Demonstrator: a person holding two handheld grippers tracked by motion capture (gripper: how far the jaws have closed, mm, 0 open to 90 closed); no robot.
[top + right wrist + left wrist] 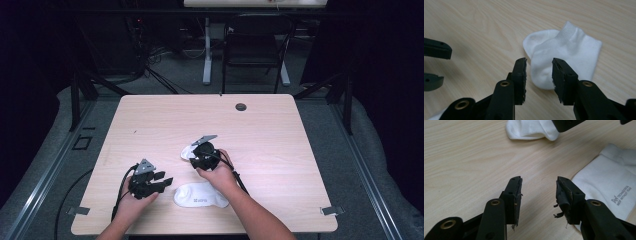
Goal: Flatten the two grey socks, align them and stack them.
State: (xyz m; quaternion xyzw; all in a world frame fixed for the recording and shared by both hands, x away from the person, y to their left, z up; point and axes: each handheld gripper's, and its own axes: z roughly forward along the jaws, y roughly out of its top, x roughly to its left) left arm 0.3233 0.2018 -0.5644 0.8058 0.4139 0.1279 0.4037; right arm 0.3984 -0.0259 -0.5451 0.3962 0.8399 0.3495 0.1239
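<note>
Two white socks lie on the pale wooden table (150, 120). One, with grey print, lies flat (200, 195) near the front edge, between the two hands; its printed end (609, 185) is just right of my left gripper's jaws. The other sock (186, 151) (564, 52) is folded over, near the middle of the table. My right gripper (197, 152) (539, 62) hovers open at it, the sock's rounded end between the jaws with the pads apart from it. My left gripper (165, 178) (539, 181) stands open over bare wood, holding nothing.
A dark cable hole (241, 106) sits near the table's far edge. Beyond the table stand a black chair (255, 45) and a white desk leg (206, 55). Cables trail from both grippers off the front edge. Bare wood spreads left, right and behind the socks.
</note>
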